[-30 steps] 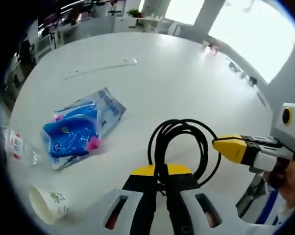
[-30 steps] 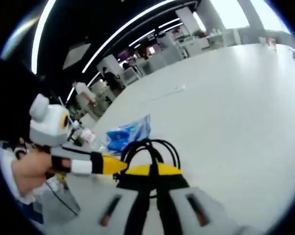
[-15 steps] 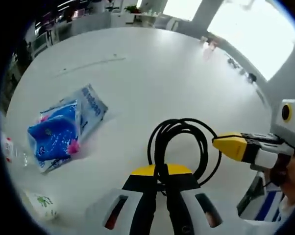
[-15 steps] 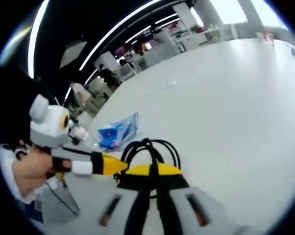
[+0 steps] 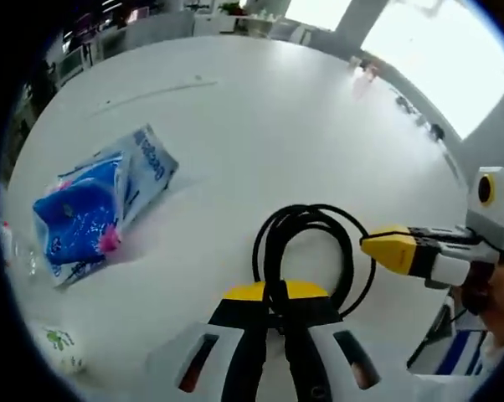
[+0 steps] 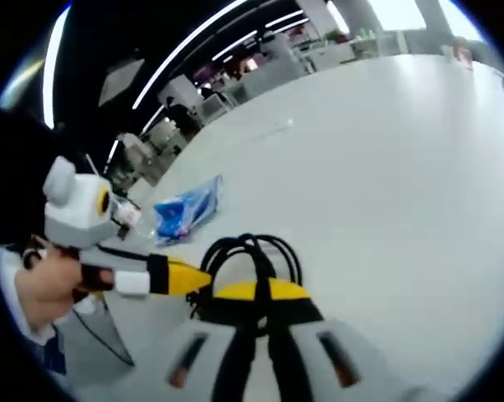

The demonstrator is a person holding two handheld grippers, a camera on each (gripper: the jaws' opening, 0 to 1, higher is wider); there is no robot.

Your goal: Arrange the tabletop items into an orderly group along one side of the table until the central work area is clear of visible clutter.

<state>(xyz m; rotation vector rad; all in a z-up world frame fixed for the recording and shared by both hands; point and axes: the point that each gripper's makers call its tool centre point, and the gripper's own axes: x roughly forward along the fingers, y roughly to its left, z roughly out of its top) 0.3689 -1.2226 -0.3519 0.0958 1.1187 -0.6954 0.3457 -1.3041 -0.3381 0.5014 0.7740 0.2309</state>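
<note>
The white desk [image 5: 302,126] carries one blue packet [image 5: 93,205] — soft, crinkly, best pinched at an edge, I'd judge. Beyond it from the coiled black cable [image 5: 306,251] lies one paper cup [image 5: 55,347], light and crushable. Both claws — left claw [image 5: 273,314] and right claw [image 6: 260,314] — are pressed together, pinching the limp cable.

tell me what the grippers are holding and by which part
Both hold the coiled black cable: the left gripper and the right gripper each have their jaws shut on the coil's gathered strands at its near end.
</note>
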